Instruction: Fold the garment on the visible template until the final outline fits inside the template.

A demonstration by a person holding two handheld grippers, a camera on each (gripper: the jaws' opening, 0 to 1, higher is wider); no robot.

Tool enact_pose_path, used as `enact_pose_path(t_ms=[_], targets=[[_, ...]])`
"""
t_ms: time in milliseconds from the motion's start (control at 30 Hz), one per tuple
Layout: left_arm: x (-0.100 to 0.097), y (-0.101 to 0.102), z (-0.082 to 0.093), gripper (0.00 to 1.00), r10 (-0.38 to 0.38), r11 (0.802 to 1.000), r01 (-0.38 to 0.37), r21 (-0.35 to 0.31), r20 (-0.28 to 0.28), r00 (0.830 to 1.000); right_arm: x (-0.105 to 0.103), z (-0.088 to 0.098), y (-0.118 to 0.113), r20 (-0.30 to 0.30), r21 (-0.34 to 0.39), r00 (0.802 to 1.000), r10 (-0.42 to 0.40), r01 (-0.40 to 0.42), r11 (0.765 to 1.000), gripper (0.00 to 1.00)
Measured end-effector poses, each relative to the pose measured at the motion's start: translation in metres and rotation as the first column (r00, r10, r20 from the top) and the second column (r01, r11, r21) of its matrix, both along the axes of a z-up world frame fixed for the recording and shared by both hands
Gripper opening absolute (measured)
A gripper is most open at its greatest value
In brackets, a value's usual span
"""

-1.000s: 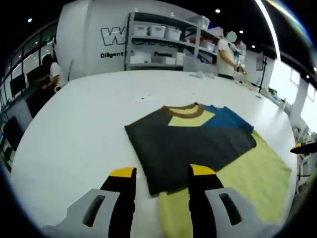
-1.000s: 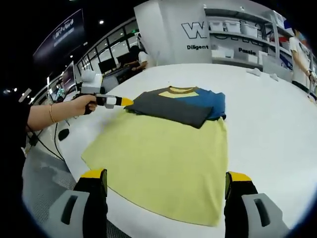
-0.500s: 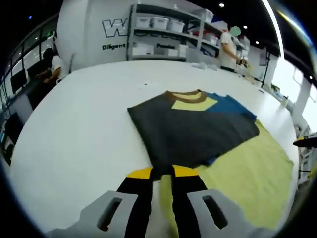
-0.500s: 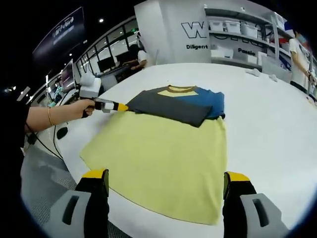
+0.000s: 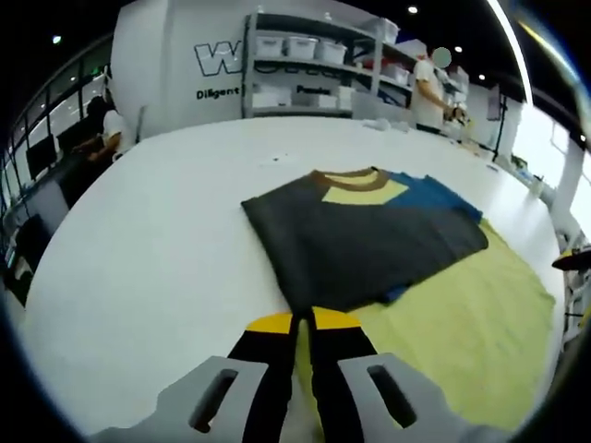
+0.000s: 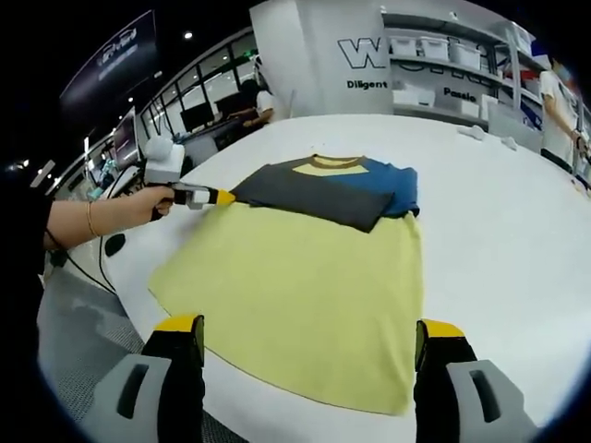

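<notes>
Garment (image 5: 360, 245) lies half-folded on yellow template (image 6: 305, 295), left tongs (image 5: 302, 323) pinching its corner, right tongs (image 6: 309, 337) spread wide, empty.

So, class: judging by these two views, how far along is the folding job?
Done: the shirt is partly folded, its dark top part doubled over near the collar. In hand: the left gripper is shut on the fold's corner, while the right gripper hangs open and apart from the cloth. Left: the yellow part lies spread flat on the table and needs folding in.
</notes>
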State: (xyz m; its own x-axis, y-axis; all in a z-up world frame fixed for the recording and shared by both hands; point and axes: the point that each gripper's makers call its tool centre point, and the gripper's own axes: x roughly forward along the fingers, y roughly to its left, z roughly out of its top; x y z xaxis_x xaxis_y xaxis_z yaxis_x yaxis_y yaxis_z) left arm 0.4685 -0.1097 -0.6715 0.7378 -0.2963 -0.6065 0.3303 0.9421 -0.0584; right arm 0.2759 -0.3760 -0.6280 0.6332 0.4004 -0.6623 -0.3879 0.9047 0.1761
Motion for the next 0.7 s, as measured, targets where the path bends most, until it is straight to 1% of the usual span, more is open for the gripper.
enact_pose_path(t_ms=[100,167,300,567,700], targets=[[0.002,0.006,0.001,0.04,-0.031,0.998,0.03,0.062,0.012,0.999,-0.001,0.0,0.002,-0.002,0.001,1.0,0.008,-0.007,1.0,0.94],[0.003,0.01,0.001,0.04,-0.036,0.997,0.035,0.074,0.011,0.999,-0.002,0.0,0.003,-0.003,0.002,1.0,0.01,-0.01,1.0,0.95],[0.006,0.02,0.001,0.04,-0.03,0.997,0.03,0.076,0.004,1.0,-0.003,0.0,0.006,-0.006,0.005,1.0,0.015,-0.015,1.0,0.95],[0.007,0.039,0.001,0.05,-0.034,0.993,0.033,0.114,0.003,0.999,-0.003,-0.002,0.011,-0.017,0.01,1.0,0.025,-0.025,1.0,0.94],[0.006,0.047,0.002,0.05,-0.022,0.993,0.022,0.114,-0.001,1.0,-0.003,-0.003,0.011,-0.02,0.007,0.999,0.025,-0.025,1.0,0.94]])
